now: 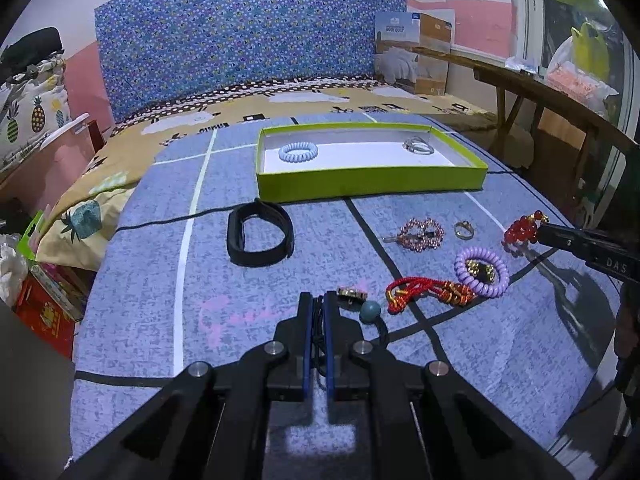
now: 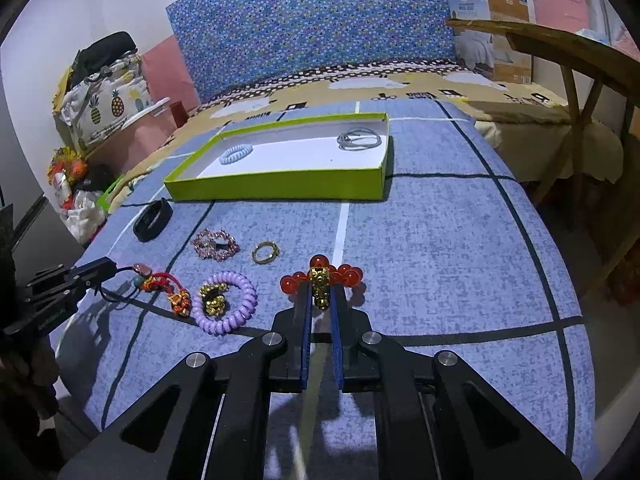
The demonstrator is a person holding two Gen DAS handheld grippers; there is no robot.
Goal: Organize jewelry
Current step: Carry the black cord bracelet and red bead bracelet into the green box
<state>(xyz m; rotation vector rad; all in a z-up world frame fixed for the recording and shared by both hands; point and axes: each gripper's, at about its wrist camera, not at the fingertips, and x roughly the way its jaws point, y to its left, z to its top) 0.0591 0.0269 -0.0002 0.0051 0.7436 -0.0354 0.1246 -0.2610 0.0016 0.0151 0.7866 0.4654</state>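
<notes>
My left gripper (image 1: 318, 300) is shut on a black cord necklace (image 1: 370, 311) with a teal bead and a small pendant; it also shows in the right wrist view (image 2: 105, 268). My right gripper (image 2: 322, 292) is shut on a red bead bracelet (image 2: 322, 276) with a gold charm, seen too in the left wrist view (image 1: 522, 231). A green-walled tray (image 1: 372, 188) holds a blue coil tie (image 1: 298, 151) and a grey band (image 1: 418, 146). Loose on the cloth lie a black strap (image 1: 260, 236), pink bead clip (image 1: 422, 234), ring (image 1: 463, 229), purple coil (image 1: 482, 270) and red cord bracelet (image 1: 424, 292).
A blue grid cloth (image 2: 440, 240) covers the bed. A patterned blue board (image 1: 248, 40) stands behind the tray. A wooden rail (image 1: 552, 92) runs along the right side, a cardboard box (image 1: 414, 52) at the back, pineapple-print bags (image 1: 28, 112) on the left.
</notes>
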